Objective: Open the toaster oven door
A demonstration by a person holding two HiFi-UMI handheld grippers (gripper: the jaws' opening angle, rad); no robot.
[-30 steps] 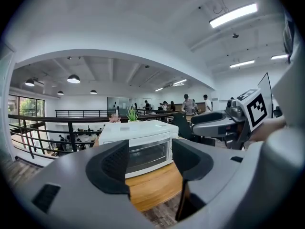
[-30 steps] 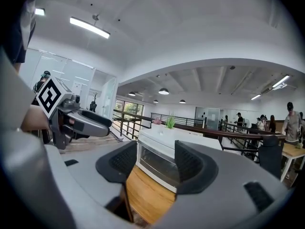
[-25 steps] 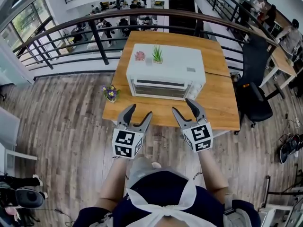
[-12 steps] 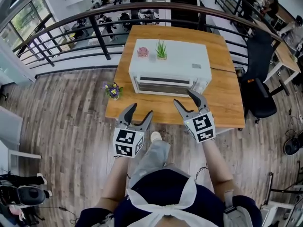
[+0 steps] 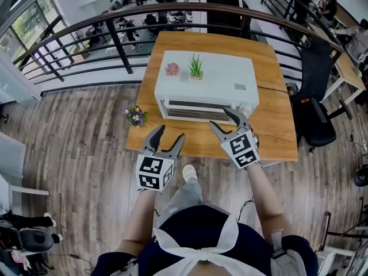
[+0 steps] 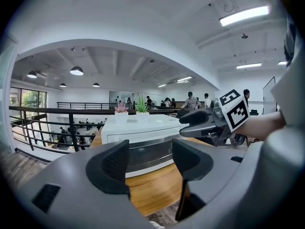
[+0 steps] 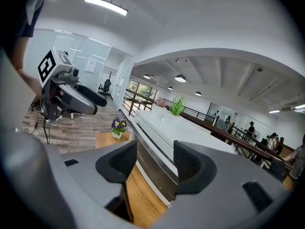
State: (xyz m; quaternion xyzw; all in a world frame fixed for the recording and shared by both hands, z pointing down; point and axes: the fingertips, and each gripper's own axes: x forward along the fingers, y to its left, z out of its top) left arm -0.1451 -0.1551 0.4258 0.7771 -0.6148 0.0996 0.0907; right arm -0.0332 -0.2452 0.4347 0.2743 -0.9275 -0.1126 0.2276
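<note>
Left gripper (image 5: 171, 134) hangs at the near edge of the table (image 5: 270, 125), jaws wide and empty. Right gripper (image 5: 221, 118), also wide and empty, is close before the shut door (image 5: 195, 109) of the oven (image 5: 207, 79) mid-table. Opening is not begun.

I'm standing in an open-plan office, up on a mezzanine. A dark metal railing (image 5: 119, 46) runs along the edge, and past it I look down on a lower level where people sit at rows of desks (image 5: 146, 22). To my right are a black swivel chair (image 5: 313, 117) and another desk (image 5: 345, 68). The floor (image 5: 75, 137) is wood plank. Overhead hang strip lights (image 6: 244, 15) and round pendant lamps (image 6: 76, 70), and glass-walled rooms (image 7: 90, 58) line one side.
</note>
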